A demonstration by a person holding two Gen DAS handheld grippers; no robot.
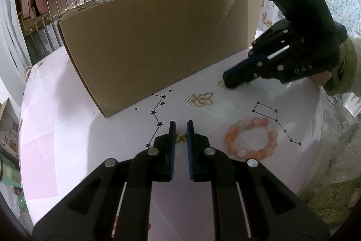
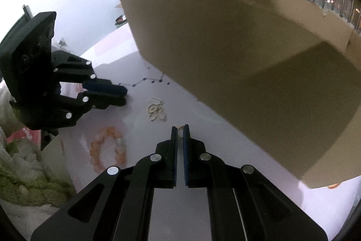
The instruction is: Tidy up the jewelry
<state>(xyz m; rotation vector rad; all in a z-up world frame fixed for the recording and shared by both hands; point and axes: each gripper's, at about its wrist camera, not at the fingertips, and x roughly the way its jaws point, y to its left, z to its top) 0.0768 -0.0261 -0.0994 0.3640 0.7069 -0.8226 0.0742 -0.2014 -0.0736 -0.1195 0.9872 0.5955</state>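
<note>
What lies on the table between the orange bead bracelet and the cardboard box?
In the left wrist view, a cluster of gold rings with a small silver charm lies on the table between the orange bead bracelet and the cardboard box.

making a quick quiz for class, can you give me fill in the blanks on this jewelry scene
1. The left gripper fingers are closed on a small gold ____ charm.
2. The beaded bracelet is orange and ____.
3. The tall brown thing behind the jewelry is a ____ box.
4. The right gripper fingers pinch a small gold ____ at their tips.

Missing words: butterfly; white; cardboard; ring
</note>
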